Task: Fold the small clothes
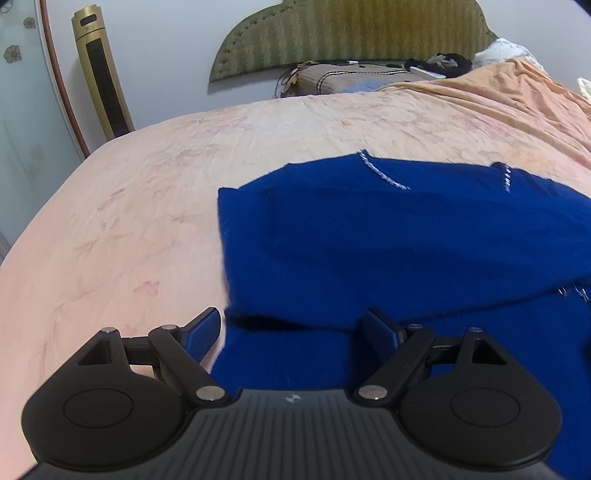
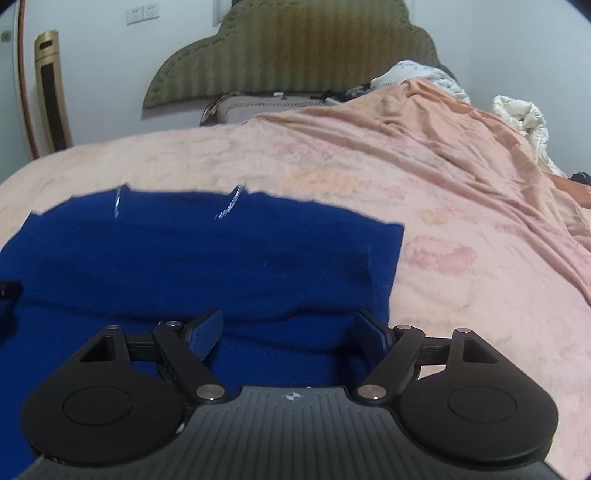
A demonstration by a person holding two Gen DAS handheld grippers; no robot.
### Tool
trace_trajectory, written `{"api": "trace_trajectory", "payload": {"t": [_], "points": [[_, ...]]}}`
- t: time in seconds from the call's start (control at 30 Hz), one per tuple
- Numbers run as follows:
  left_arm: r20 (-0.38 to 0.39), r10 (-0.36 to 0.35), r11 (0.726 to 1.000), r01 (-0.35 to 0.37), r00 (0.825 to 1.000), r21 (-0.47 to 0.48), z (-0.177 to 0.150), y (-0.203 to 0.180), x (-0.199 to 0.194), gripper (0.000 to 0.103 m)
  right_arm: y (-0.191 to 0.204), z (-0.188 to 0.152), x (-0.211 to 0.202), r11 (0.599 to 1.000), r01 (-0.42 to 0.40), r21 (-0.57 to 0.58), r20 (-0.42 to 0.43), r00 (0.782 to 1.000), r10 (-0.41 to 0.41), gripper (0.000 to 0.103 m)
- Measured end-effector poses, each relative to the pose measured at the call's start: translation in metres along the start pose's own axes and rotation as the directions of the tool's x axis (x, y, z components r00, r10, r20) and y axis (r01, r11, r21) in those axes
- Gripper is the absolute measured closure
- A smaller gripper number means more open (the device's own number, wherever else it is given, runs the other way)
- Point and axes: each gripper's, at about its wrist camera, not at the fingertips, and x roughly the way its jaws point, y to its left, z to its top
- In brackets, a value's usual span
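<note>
A royal-blue knit garment (image 1: 388, 236) with silver chain trim lies on the pink bedsheet (image 1: 129, 206), with a folded-over layer on top. My left gripper (image 1: 295, 332) is open, hovering over the garment's near left edge with nothing between its fingers. In the right wrist view the same garment (image 2: 192, 258) fills the left and centre. My right gripper (image 2: 291, 330) is open over its near right corner, holding nothing. The tip of the left gripper shows at the left edge of the right wrist view (image 2: 7, 295).
An orange blanket (image 2: 461, 140) is bunched along the right side of the bed. A green headboard (image 1: 351, 33) and pillow (image 1: 351, 79) stand at the far end. A gold tower fan (image 1: 101, 74) stands by the wall at left. White bedding (image 2: 524, 122) lies at far right.
</note>
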Motion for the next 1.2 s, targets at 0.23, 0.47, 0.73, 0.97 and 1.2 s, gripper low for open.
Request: {"api": "trace_trajectory", "payload": {"t": [0.23,0.47,0.73,0.97,1.2], "points": [[-0.024,-0.031,0.999,0.031,0.999,0.005,-0.022,-0.013,-0.017,0.018,0.002,-0.023,-0.020,0.998,-0.042,0.052,-0.014,0.999,0.043,0.012],[-0.029,-0.053,0.999,0.053,0.998,-0.001,-0.045,-0.018,-0.036,0.018,0.006,-0.045,-0.031,0.998,-0.038,0.050,-0.037,0.999,0.040,0.006],[0.022,-0.045,0.997,0.047,0.999,-0.067,-0.054,0.033,-0.055,0.018,-0.017,-0.059,-0.068,0.994,-0.053,0.094,0.034,0.998,0.050,0.008],[-0.015,-0.196,0.968,0.191,0.981,-0.163,-0.069,0.087,-0.045,0.018,-0.067,-0.082,-0.083,0.962,-0.135,0.238,-0.024,0.989,0.145,0.026],[0.001,-0.263,0.963,0.263,0.965,-0.058,-0.078,0.063,-0.050,0.019,-0.063,-0.094,-0.094,0.951,-0.208,0.229,-0.031,0.975,0.220,0.041]]}}
